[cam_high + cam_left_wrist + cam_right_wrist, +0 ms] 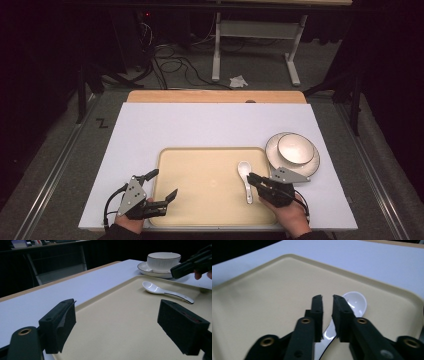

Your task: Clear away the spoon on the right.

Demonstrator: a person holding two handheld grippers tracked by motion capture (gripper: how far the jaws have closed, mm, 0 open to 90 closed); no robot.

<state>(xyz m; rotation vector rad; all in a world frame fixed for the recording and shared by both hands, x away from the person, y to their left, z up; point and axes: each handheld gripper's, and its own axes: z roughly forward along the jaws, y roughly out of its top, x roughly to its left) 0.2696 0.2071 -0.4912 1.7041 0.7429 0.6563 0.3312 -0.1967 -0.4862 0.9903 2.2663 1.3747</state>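
spoon [355, 305] handle (lower part) behind right gripper [327, 298]

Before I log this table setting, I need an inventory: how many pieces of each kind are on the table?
Tray: 1
Spoon: 1
Bowl: 1
Saucer: 1
Total: 4

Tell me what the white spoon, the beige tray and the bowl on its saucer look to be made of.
White spoon: likely glazed ceramic; glossy highlights and a dark edge line along the handle.
Beige rectangular tray: probably moulded plastic; matt, even colour, rounded raised rim.
White bowl on white saucer: apparently glazed ceramic; smooth sheen and thin dark rim lines.
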